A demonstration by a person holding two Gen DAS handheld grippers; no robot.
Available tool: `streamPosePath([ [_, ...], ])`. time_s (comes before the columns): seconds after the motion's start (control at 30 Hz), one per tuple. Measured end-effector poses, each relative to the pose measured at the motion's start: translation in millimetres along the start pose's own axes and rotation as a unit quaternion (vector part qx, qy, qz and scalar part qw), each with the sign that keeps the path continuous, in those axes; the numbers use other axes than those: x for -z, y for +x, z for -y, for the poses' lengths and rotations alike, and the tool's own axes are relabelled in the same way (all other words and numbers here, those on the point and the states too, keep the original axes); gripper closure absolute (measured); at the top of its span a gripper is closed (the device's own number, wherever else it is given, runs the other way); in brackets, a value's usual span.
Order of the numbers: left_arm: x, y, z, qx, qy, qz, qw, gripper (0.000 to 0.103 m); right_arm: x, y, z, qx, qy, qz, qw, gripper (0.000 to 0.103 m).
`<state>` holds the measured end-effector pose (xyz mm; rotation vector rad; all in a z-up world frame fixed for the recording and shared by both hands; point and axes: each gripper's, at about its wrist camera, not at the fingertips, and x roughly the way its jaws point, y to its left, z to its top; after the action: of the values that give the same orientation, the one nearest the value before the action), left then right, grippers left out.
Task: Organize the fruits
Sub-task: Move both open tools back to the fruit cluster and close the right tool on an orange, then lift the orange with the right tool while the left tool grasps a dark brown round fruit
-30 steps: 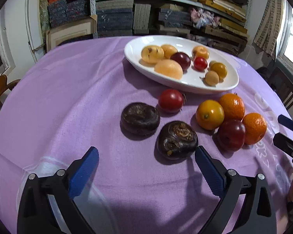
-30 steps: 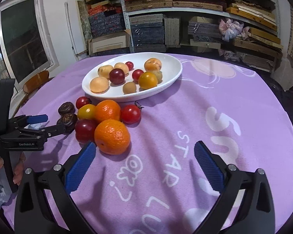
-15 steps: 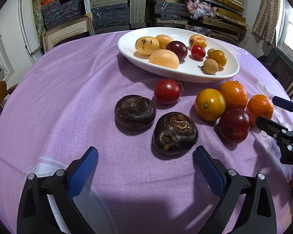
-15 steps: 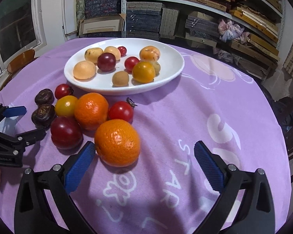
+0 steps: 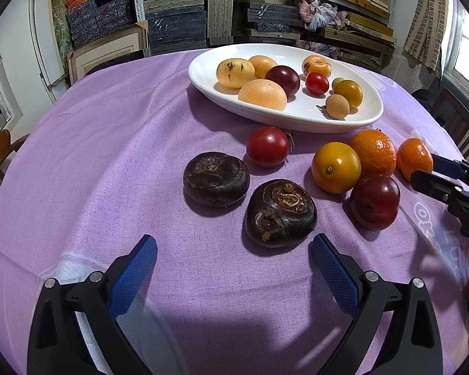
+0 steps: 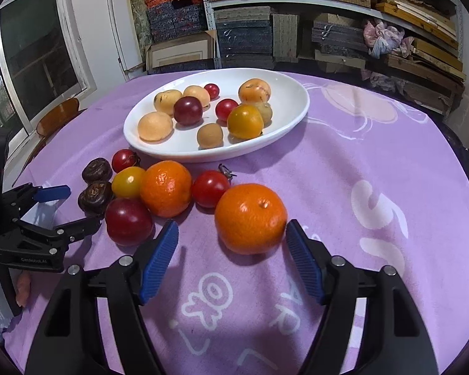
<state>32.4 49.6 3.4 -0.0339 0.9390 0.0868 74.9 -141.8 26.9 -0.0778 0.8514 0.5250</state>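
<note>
Fruits lie in two groups on the lilac woven tablecloth (image 6: pixel 344 156): a loose cluster on the cloth and a heap in the white oval dish (image 6: pixel 284 100) beyond it. Closest to the right tongs (image 6: pixel 229 251) sits a round, dimpled-skinned orange (image 6: pixel 250 218), resting on the cloth between the spread blue ribbed pads (image 6: pixel 159 257); the right-hand pad looks to be at its skin, the left-hand one stands apart from it. Just past the left-hand pad lies a glossy dark red plum (image 6: pixel 128 221), and beyond it a second pebbly orange (image 6: pixel 165 188), a smooth yellow tomato (image 6: pixel 128 182) and a shiny red tomato with a dried stem (image 6: pixel 210 188), all crowded together.

The left tongs (image 5: pixel 233 270) are also spread wide and hold nothing. Directly ahead of their right-hand pad rests a flattened, wrinkled, near-black water chestnut (image 5: pixel 280 213) with a ringed crown; a second one (image 5: pixel 216 178), smoother and squat, lies just beyond and to the left, close but apart. Farther ahead is another glossy red tomato (image 5: pixel 267 146), near the dish's rim.

In the dish lie pale orange rounded fruits, a dark plum, small red tomatoes, a yellow tomato and matte tan longans. Behind the table stand shelves (image 6: pixel 328 15) stacked with flat patterned boxes.
</note>
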Motion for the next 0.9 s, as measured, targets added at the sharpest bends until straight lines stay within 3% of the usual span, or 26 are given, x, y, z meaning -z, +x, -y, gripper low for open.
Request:
streamPosePath([
  [0.13, 0.1, 0.0, -0.1, 0.0, 0.0, 0.0, 1.0, 0.003, -5.2, 7.7, 5.3, -0.009, 0.012, -0.013, 1.0, 0.04],
  [0.37, -0.1, -0.2, 0.2, 0.0, 0.0, 0.0, 1.0, 0.003, -11.7, 18.0, 14.5, -0.014, 0.03, -0.024, 0.999, 0.042],
  [0.43, 0.2, -0.1, -0.4, 0.0, 0.0, 0.0, 1.0, 0.003, -12.9, 21.1, 16.1, -0.017, 0.031, -0.029, 0.999, 0.054],
  [0.9, 0.0, -0.3, -0.6, 0.0, 0.001, 0.0, 1.0, 0.003, -6.2, 14.7, 19.5, -0.011, 0.021, -0.029, 0.999, 0.055],
])
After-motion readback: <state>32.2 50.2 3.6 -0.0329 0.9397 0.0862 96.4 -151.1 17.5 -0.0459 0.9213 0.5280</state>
